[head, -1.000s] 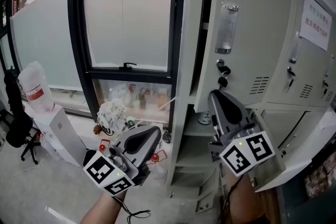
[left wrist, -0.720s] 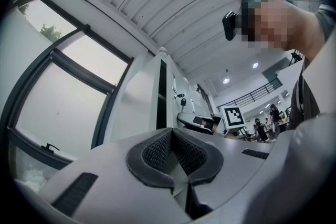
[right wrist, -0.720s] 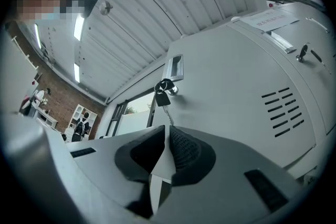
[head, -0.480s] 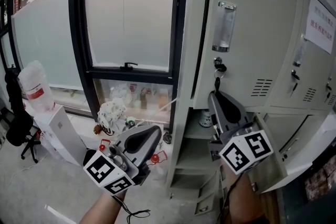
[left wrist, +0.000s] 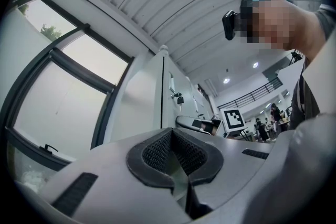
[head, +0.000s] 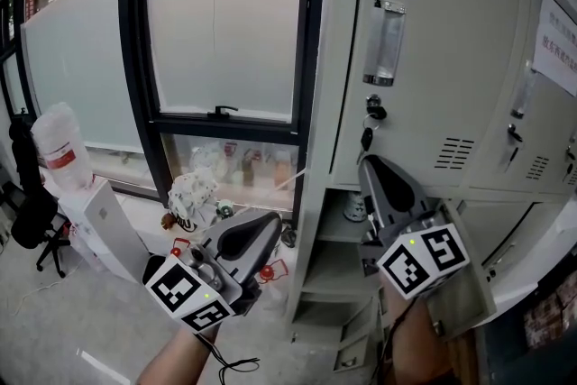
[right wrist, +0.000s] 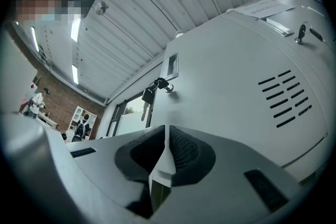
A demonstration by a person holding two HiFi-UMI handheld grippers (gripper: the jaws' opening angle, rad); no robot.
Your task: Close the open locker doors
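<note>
The tall grey upper locker door (head: 433,59) stands almost flush with its frame, keys (head: 368,129) hanging from its lock. Just below that lock my right gripper (head: 371,167) points up at the door, jaws shut and empty. In the right gripper view the same door (right wrist: 247,55) and keys (right wrist: 149,93) fill the space just beyond my right gripper (right wrist: 167,131). Beneath it a lower compartment (head: 329,270) is open, its door (head: 469,288) swung out to the right. My left gripper (head: 269,223) hangs left of the lockers, shut on nothing, and my left gripper (left wrist: 172,136) faces the locker side (left wrist: 142,97).
A black-framed window (head: 221,41) is left of the lockers, with clutter (head: 194,194) on its sill. A water bottle (head: 56,149), a white box (head: 106,221) and a black chair (head: 34,216) are at far left. Neighbouring lockers carry a paper notice (head: 554,36).
The upper locker door has swung from ajar to nearly flush with the frame. Both grippers stay about where they were.
</note>
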